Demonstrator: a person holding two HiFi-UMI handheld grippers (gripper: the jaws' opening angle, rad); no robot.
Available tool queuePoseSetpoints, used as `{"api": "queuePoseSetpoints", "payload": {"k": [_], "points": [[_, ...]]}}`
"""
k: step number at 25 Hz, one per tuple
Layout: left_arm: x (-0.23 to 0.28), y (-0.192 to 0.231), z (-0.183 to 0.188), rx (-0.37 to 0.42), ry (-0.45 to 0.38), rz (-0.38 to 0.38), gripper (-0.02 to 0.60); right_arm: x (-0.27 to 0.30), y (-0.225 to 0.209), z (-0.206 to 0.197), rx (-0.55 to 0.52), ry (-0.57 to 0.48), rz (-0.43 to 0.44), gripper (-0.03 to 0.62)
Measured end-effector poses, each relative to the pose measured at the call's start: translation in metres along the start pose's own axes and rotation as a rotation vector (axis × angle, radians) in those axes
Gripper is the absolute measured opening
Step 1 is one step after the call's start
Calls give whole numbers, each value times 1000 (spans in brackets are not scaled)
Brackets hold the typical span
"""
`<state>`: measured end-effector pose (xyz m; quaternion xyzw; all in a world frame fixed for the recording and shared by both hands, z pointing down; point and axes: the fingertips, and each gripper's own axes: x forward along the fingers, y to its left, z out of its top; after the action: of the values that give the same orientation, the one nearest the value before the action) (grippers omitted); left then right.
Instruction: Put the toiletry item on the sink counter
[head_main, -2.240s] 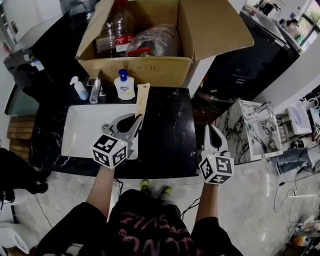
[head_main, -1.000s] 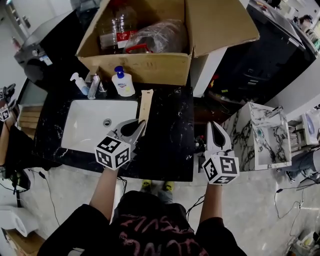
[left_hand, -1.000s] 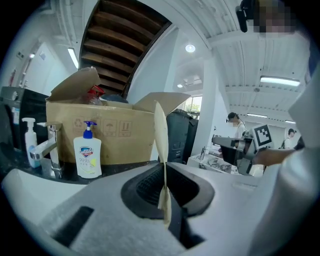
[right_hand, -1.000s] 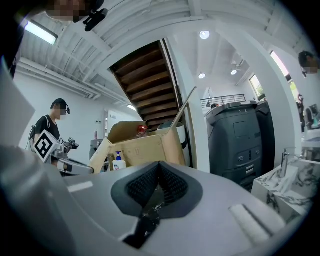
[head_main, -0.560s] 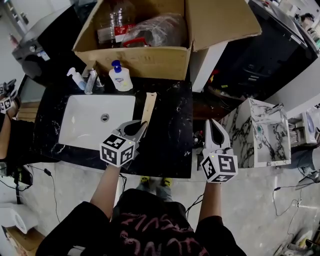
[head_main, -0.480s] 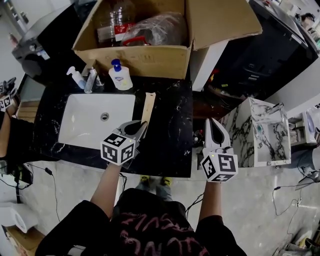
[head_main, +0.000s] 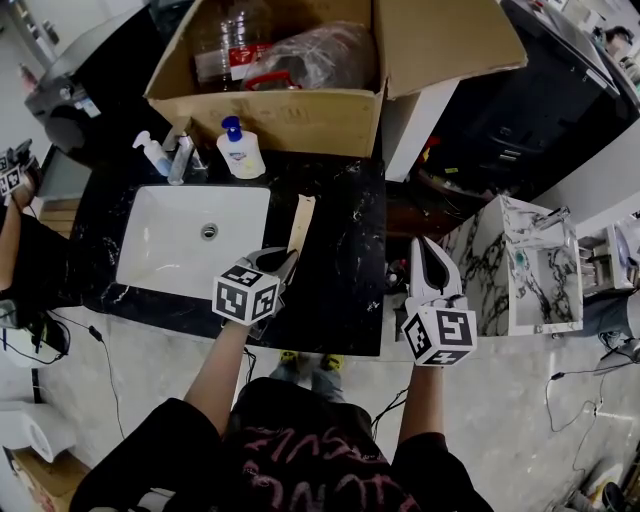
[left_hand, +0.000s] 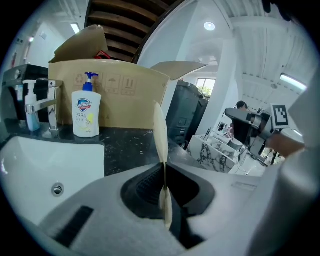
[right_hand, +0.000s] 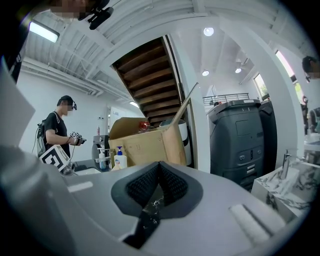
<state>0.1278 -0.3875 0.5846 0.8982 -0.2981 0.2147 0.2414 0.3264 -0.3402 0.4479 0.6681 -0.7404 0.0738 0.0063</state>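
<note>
OK, far left on the black counter (head_main: 345, 250): small spray bottle (head_main: 153, 155), faucet (head_main: 181, 157) and white pump soap bottle (head_main: 241, 152), all behind the white sink (head_main: 150, 268). Left gripper (head_main: 288, 257) is just beside the sink's front right corner, jaws nearly together and clamped on the toiletry item (head_main: 300, 218), a thin flat pale strip. It sticks out from the tips over the counter, just beside the sink's right edge, edge-on and upright in the left gripper view. Can't tell if its far end touches the counter. Open cardboard box (head_main: 290, 120) stands behind the counter. Right gripper (head_main: 429, 244) is beyond the counter's right edge, jaws closed together, nothing between them.
</note>
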Motion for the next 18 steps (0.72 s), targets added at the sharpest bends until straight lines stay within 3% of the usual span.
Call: {"api": "queuePoseSetpoints", "payload": {"k": [18], "points": [[28, 18, -12, 12, 66, 29, 23, 9, -13, -11, 15, 27, -26, 11]]}}
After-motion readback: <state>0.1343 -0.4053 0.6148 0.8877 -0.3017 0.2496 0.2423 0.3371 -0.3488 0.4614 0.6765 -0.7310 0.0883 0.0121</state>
